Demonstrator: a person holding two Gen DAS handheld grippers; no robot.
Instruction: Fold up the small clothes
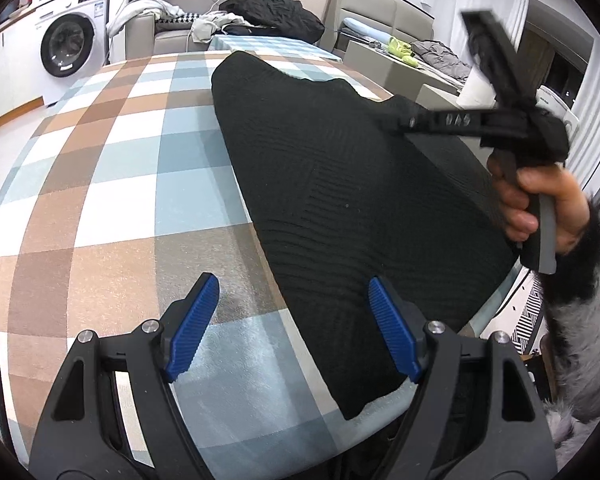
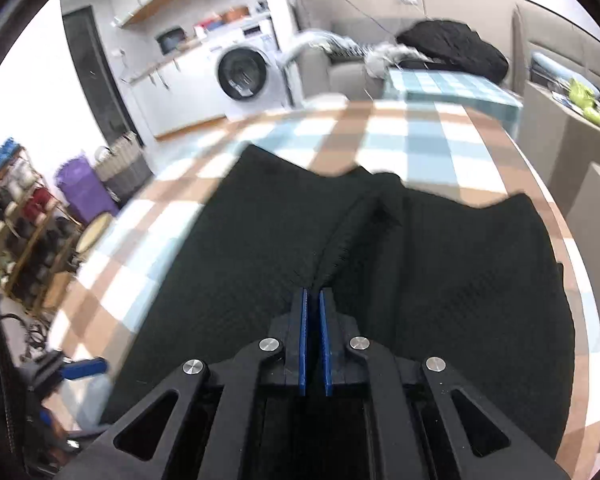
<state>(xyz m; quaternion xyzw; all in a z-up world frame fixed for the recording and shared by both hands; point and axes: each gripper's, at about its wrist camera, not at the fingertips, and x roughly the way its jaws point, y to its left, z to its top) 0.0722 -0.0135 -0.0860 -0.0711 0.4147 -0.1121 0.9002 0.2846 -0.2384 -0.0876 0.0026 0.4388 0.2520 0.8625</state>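
Right tool: my blue pads are clenched on a raised ridge of the black knit garment, a pinched fold running up and away from the tips. In the left wrist view this same tool reaches in from the right, its tip on the garment's far right part, a hand in a furry sleeve wrapped round its handle.

Left tool: released, pads standing wide apart with nothing between them, low over the near end of the garment; one pad over cloth, the other over bare cover.

Garment lies spread on the tabletop, on a checked cover of brown, pale blue and white squares, toward its right side and near edge.

Beyond: washing machine, sofa heaped with dark clothes, shelf rack on the floor.
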